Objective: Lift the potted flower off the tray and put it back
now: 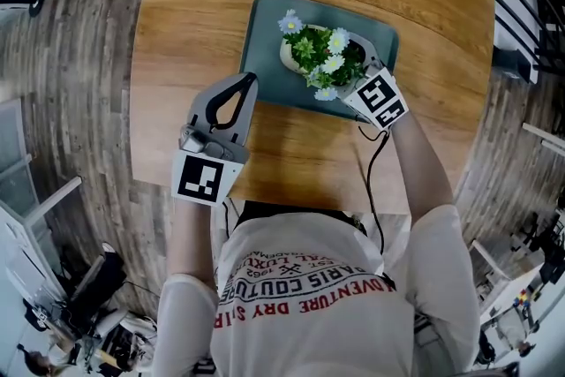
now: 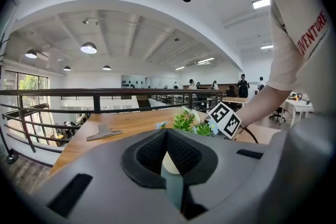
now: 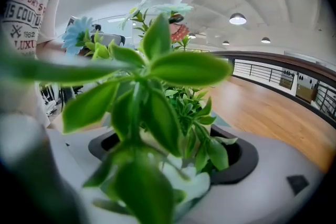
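1. Right tongs (image 1: 360,71) look clamped on the potted flower (image 1: 320,57). Leaves are crammed between the jaws and the pot sits low inside them, on the tray (image 1: 265,40) as far as I can tell.
2. Worry: leaves hide the contact. If they're pinching stems, a lift could tip the pot or snap flowers.
3. Left tongs (image 1: 251,82) sit just short of the tray, jaws together and empty, so there's no backup if it slips.
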The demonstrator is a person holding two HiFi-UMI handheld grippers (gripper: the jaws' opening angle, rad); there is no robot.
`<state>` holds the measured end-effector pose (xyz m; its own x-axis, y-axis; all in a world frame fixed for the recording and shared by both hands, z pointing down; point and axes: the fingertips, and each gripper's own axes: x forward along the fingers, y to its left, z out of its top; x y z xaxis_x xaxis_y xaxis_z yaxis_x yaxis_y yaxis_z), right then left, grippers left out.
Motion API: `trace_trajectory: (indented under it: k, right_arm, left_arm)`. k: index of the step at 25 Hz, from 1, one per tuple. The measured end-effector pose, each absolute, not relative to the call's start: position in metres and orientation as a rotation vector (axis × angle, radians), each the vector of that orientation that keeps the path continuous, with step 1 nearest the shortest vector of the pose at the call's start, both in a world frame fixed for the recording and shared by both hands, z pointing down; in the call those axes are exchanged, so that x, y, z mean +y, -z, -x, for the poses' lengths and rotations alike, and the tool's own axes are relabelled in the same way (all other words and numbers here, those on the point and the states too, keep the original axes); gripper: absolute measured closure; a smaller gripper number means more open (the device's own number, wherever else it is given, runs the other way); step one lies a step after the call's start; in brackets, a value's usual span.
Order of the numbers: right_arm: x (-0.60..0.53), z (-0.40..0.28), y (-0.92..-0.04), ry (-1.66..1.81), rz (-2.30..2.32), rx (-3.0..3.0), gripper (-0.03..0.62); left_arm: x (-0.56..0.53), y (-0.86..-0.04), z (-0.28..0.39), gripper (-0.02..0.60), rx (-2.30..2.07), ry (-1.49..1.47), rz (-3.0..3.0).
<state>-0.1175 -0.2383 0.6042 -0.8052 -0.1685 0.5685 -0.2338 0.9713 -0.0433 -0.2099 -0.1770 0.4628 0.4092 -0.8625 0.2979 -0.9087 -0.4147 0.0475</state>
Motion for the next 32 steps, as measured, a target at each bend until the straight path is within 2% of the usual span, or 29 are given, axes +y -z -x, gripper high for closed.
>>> trace_trajectory:
  k: [9, 24, 25, 27, 30, 32]
  right_arm:
    - [-0.241, 0.110, -0.590, -0.146, -0.351, -2.524, 0.126]
    - [-0.216, 0.068, -0.470, -0.078, -0.736, -2.586, 0.139]
    - [-0.213, 0.063, -0.460, -0.088, -0.807, -2.586, 0.178]
    - [-0.211, 0.048, -0.440, -0.119, -0.993, -2.587, 0.461]
    - [-0.207, 0.030, -0.416, -0.163, -1.170, -2.582, 0.528]
    - [-0.206, 0.024, -0.404, -0.160, -1.230, -2.564, 0.549]
  left_arm:
    - [-0.181, -0.454, 0.201, 0.569, -1.573, -0.328, -2.469]
    - [-0.168, -0.393, 0.183, 0.569, -1.577, -0.291, -2.627]
    - [-0.162, -0.392, 0.181, 0.569, -1.563, -0.310, -2.640]
    - [-0.153, -0.387, 0.180, 0.569, -1.549, -0.341, -2.656]
    - [-0.147, -0.376, 0.180, 0.569, -1.538, -0.338, -2.678]
    - [-0.148, -0.367, 0.183, 0.569, -1.542, -0.320, -2.699]
